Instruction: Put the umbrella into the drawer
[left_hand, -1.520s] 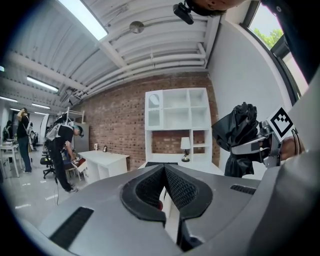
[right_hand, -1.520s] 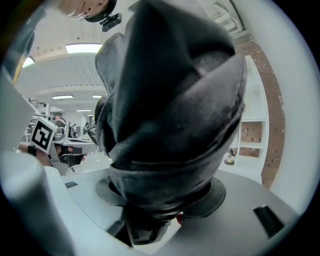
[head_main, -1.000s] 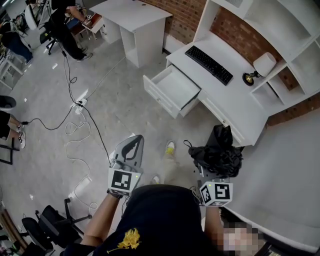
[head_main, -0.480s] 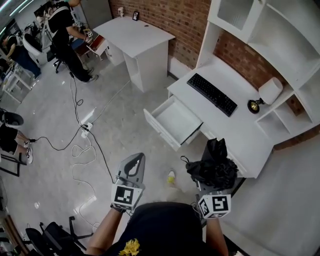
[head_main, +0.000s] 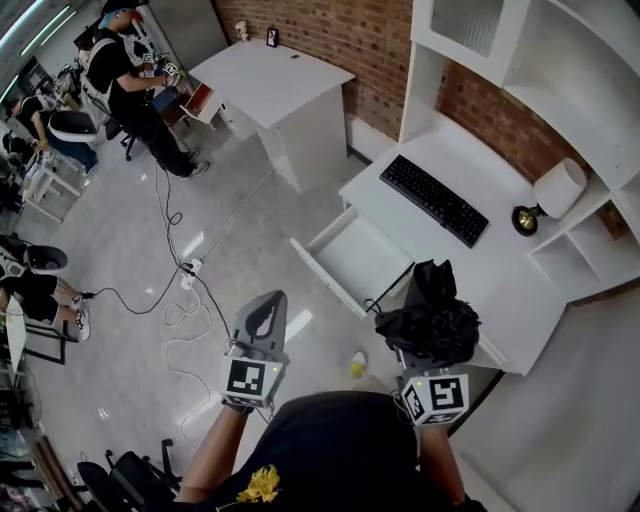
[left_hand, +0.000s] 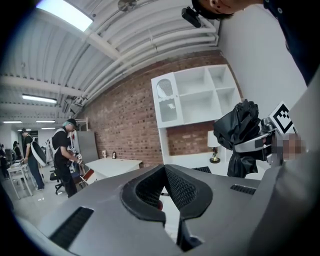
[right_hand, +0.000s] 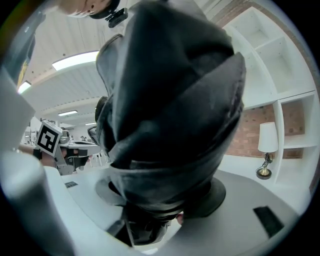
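- Right gripper, low on the right of the head view: jaws clamped on a folded black umbrella, with the bundle pointing up and away from the marker cube.
- In the right gripper view, almost nothing but bunched black fabric, rising from between the two pads and pinched there at its lower end.
- Umbrella held in the air over the front edge of the white desk, just to the right of the open drawer; above and beside it, not inside.
- Drawer pulled out from the desk over the grey floor, white inside, long side running roughly parallel to the desk front.
- Left gripper, low on the left of the head view: jaws closed tip to tip, only a teardrop-shaped gap behind the tips, nothing between them.
- Held over bare floor, to the left of the drawer and well apart from the umbrella.
- From the left gripper view, the umbrella and the other marker cube seen off to the right, at about the same height.
- On the desk behind the drawer: a black keyboard; further right, a small lamp with a white shade, next to the white shelves.
- Behind the desk, a red brick wall; against it to the left, a second white table.
- On the floor left of the drawer, a power strip with cables trailing from it.
- At the far upper left, a person in dark clothes, standing.
- Low between the two grippers, the toe of a yellowish shoe.
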